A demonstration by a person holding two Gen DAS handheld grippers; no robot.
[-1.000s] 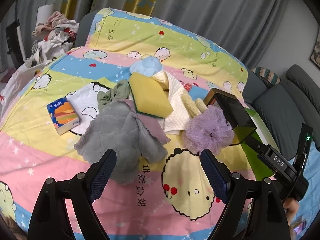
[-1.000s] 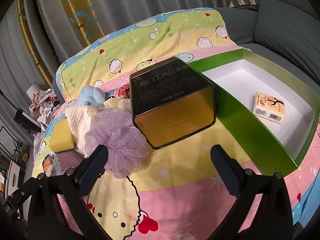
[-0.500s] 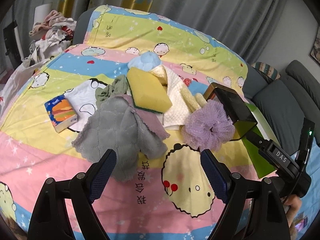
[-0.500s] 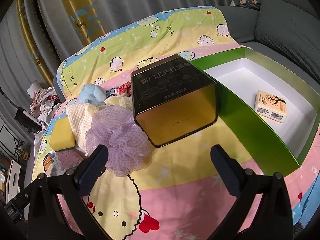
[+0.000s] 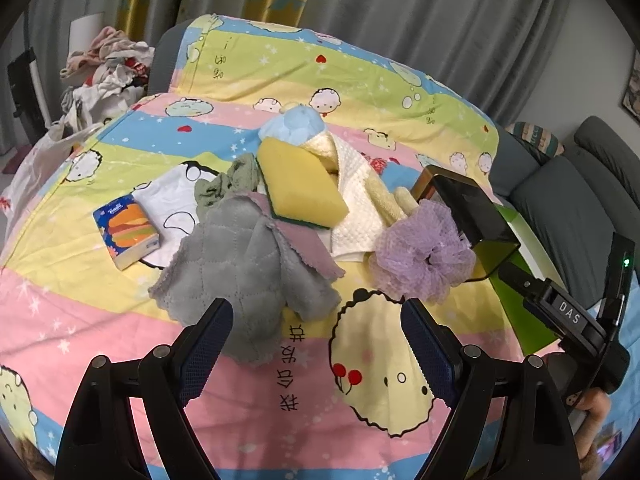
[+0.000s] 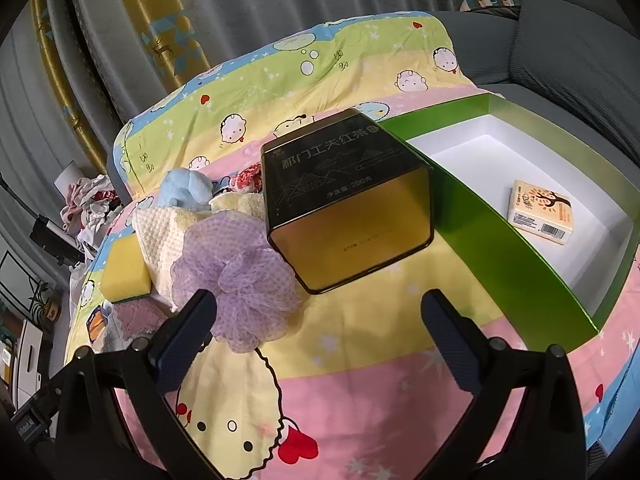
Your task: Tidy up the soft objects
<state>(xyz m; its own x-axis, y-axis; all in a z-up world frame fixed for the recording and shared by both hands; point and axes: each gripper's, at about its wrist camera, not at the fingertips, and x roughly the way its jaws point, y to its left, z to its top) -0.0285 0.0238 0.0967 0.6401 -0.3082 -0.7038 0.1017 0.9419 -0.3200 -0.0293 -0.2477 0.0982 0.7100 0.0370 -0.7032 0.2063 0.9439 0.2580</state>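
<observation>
Both grippers idle over the cartoon-print bedsheet (image 5: pixel 120 292), jaws wide, nothing between them. Left gripper (image 5: pixel 316 336) sits short of the soft pile: grey quilted cloth (image 5: pixel 240 276) dead ahead at 12 o'clock, its near hem just past the left finger, so probably the first pick. Behind it, at 12 to 1 o'clock, the yellow sponge (image 5: pixel 298 184) lies on the cream waffle towel (image 5: pixel 356 216), blue plush (image 5: pixel 296 124) at the back, green rag (image 5: pixel 224 186) at 11 o'clock. Tissue pack (image 5: pixel 126 232) sits apart at 10 o'clock. Purple mesh bath pouf (image 5: pixel 420 256) at 1 o'clock touches the dark tea tin (image 6: pixel 344 200). Right gripper (image 6: pixel 320 332) faces that tin at 12 o'clock, pouf at 10 to 11 o'clock, green tray with white inside (image 6: pixel 520 248) at 2 o'clock holding only a small tissue pack (image 6: pixel 540 212). Tray looks like the destination, hence right hand parked beside it. Versus a second ago: no real change, only slight framing drift in both views, jaws same width, pile untouched. Sorting barely begun.
</observation>
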